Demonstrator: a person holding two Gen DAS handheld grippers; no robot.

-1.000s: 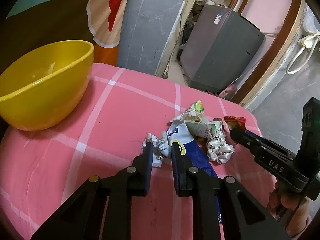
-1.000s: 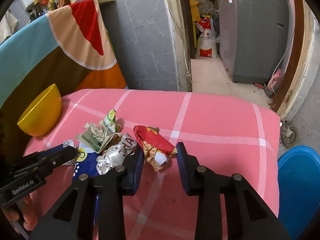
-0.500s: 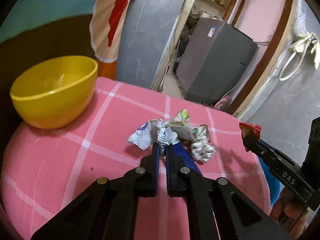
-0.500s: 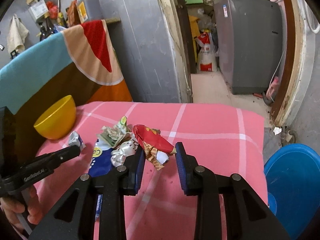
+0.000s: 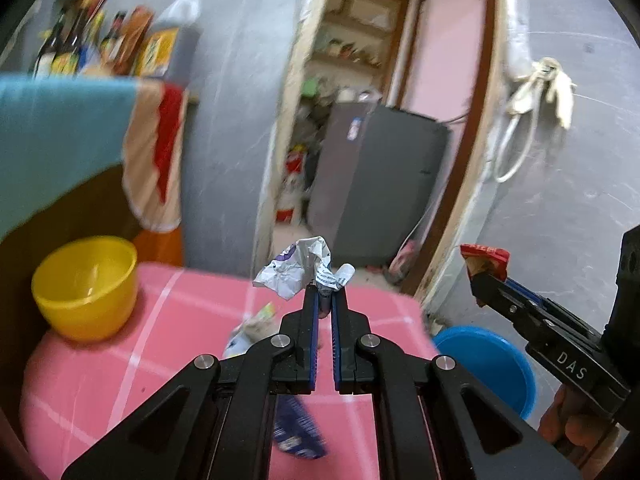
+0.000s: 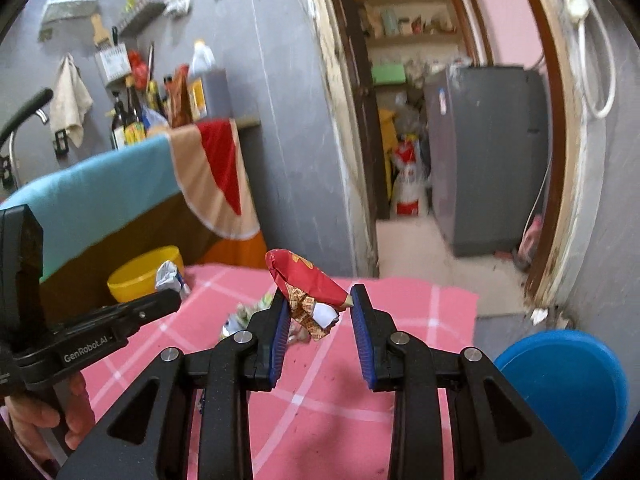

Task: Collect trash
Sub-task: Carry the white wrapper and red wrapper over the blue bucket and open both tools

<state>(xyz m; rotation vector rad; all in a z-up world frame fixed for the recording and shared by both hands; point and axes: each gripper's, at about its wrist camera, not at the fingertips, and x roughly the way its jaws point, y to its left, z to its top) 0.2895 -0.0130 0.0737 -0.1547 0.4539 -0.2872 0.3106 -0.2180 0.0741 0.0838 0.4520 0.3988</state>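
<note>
A: Left wrist view first: the left gripper [image 5: 325,300] had its jaws squeezed almost together on a crumpled white wrapper [image 5: 298,270], which stood up off the tips, clear of the pink checked table [image 5: 120,380].

B: And at three o'clock in that view, the right gripper [image 5: 482,280] carried a red wrapper [image 5: 484,258]. So two pieces were off the table.

A: Not all, though. A blue packet [image 5: 298,432] lay at six o'clock under the fingers, with more crumpled scraps [image 5: 256,320] just beyond it. I'd have called it partway done.

B: The yellow bowl [image 5: 86,284] sat at nine o'clock, the blue tub [image 5: 486,364] low at four o'clock, off the table's edge. Which was the bin, I couldn't tell.

A: Right wrist view: the right gripper [image 6: 318,308] stood at a narrow gap, the red wrapper [image 6: 308,280] wedged between the pads.

B: The left gripper [image 6: 174,300] at nine o'clock showed the white wrapper [image 6: 170,276] at its tip. The blue tub [image 6: 568,392] waited at four o'clock. Neither piece was dropped yet, and the scraps [image 6: 240,316] remained.
</note>
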